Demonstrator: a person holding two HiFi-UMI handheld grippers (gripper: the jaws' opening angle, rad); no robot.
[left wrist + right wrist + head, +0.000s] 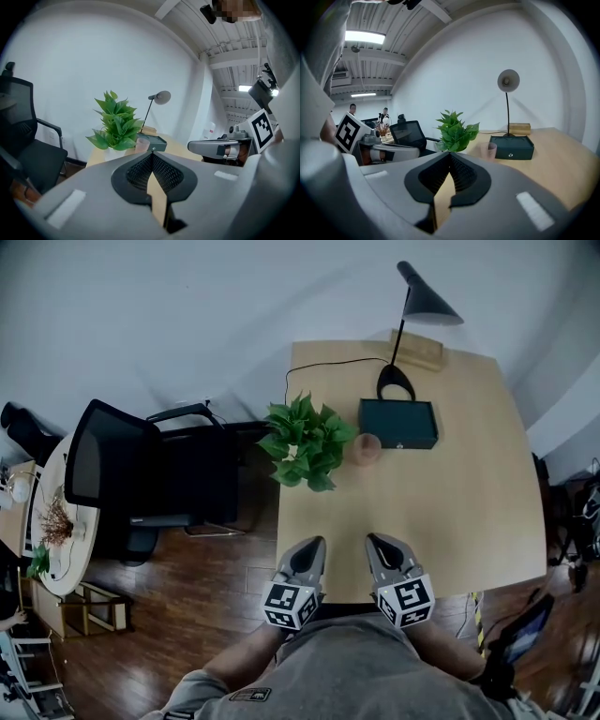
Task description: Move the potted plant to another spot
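Showing ceiling lights (pixel 365 36): gripper views only; potted plant (pixel 305 442) visible in all 3.

Matt pale wood table (pixel 469 512), glossy dark wood floor (pixel 187 610)

Both grippers are out in front of me, side by side and close together, low in the middle of the head view. My left gripper (pixel 313 544) has its jaws fully closed, with the pads meeting in a tight seam right at the tip. Same deal on the right gripper (pixel 377 541), pads pressed flat against each other. Both point toward the far side and tip a bit downward, tips angled slightly in toward each other. The left marker cube (pixel 289 605) and right marker cube (pixel 405 601) sit nearest my body. My left forearm (pixel 234 667) and right forearm (pixel 448 645) spread out from there toward my torso.
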